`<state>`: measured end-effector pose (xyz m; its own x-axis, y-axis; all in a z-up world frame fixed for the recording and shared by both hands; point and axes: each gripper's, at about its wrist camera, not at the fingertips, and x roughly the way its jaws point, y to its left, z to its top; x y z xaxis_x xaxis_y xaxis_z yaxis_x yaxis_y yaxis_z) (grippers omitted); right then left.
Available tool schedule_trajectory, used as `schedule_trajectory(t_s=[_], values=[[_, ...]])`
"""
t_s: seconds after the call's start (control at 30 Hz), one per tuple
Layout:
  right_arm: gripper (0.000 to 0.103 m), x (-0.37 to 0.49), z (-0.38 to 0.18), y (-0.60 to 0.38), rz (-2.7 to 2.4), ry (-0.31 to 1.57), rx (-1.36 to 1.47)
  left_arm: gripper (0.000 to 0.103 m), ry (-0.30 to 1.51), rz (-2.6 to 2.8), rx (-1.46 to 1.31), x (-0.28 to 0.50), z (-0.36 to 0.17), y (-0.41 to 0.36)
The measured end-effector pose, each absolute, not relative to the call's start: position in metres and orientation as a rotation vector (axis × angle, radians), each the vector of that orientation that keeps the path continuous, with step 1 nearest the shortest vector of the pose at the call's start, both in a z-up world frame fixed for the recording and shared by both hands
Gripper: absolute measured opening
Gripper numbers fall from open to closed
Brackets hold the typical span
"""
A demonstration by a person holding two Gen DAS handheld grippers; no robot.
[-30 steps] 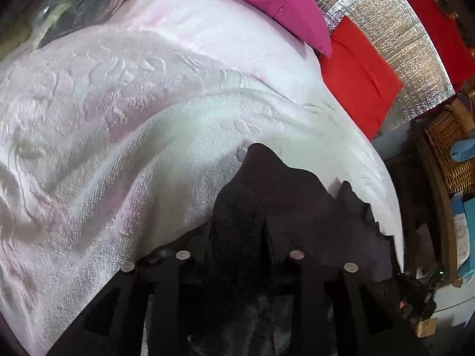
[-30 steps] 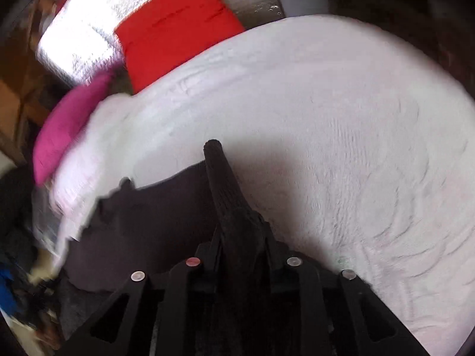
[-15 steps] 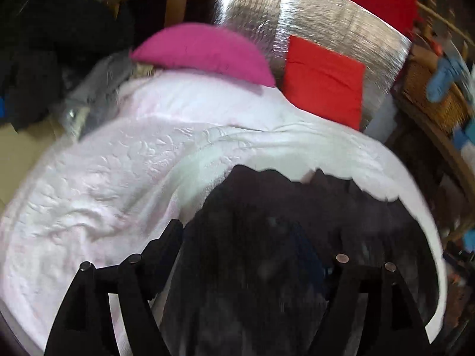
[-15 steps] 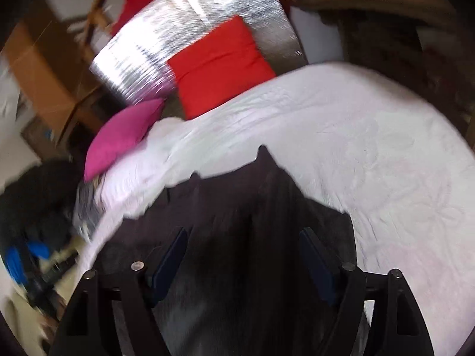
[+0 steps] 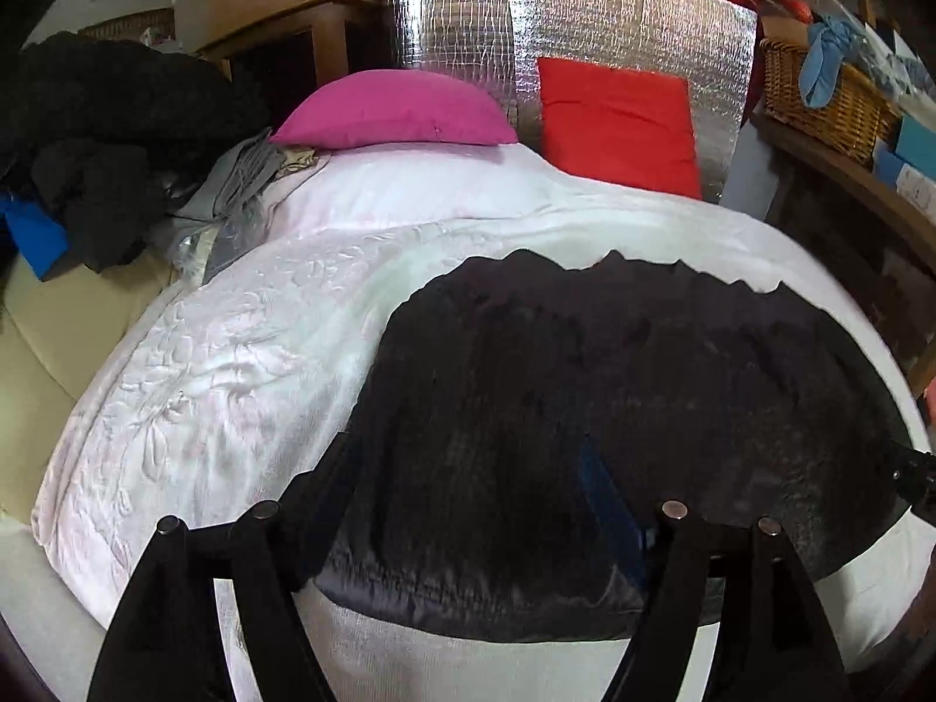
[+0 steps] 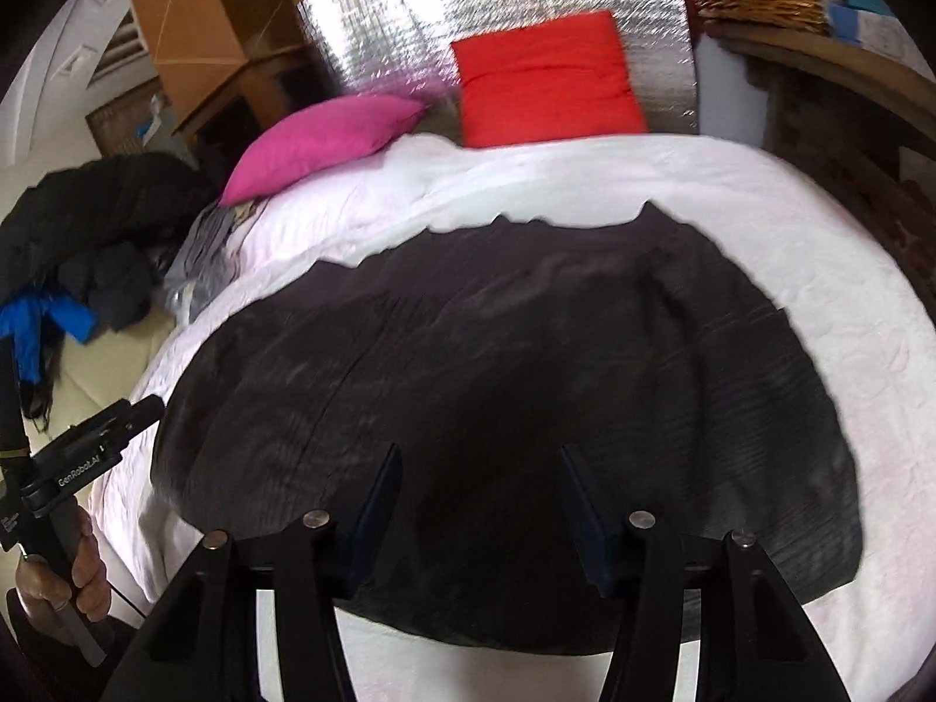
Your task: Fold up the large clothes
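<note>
**Dark garment laid flat on bed; both grippers released above its near edge**

**Garment.** The black garment lies spread flat on the white bedspread, towards the bed's near end. Its far edge is wavy and faces the pillows. Its near edge runs just ahead of both sets of fingers. In the right wrist view the same garment fills the centre of the bed, with white cover showing on all sides.

**Left gripper.** The left gripper hangs over the garment's near left part, jaws spread wide. Its jaws have just been opening; no cloth is pinched between them. The left finger lies over the garment's left edge.

**Right gripper.** The right gripper hangs over the near middle of the garment. Its jaws stand apart and have just been closing somewhat. Nothing is clamped between them; the cloth lies flat below.

**Hand.** A hand grips the handle of the left unit at the left border of the right wrist view.

**Containers.**
- Wicker basket on the shelf at right: holds a blue cloth item; other contents cannot be told.

**Surroundings.** A pink pillow and a red cushion sit at the head of the bed, the cushion against a silver foil panel. A heap of dark clothing lies left of the bed.
</note>
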<state>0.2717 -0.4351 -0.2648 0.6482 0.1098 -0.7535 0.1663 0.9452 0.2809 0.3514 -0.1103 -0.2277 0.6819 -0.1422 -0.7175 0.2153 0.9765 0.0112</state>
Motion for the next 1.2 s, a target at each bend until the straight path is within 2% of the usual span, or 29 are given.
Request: schedule_trajectory(t_s=[0.23,0.93,0.97,1.03,1.2], values=[[0.058,0.287,-0.299,-0.423,-0.071,0.997,0.326,0.077,0.810,-0.195,0.130,0.351,-0.240,-0.120],[0.058,0.276,-0.310,-0.421,-0.048,0.978,0.266,0.077,0.862,-0.185,0.201,0.351,-0.266,-0.132],[0.058,0.275,-0.310,-0.420,-0.047,0.974,0.261,0.077,0.869,-0.186,0.210,0.353,-0.271,-0.132],[0.058,0.273,-0.310,-0.418,-0.042,0.963,0.247,0.084,0.888,-0.180,0.231,0.356,-0.280,-0.133],[0.058,0.258,-0.298,-0.423,0.009,0.944,0.310,0.086,0.941,-0.199,0.153,0.361,-0.277,-0.118]])
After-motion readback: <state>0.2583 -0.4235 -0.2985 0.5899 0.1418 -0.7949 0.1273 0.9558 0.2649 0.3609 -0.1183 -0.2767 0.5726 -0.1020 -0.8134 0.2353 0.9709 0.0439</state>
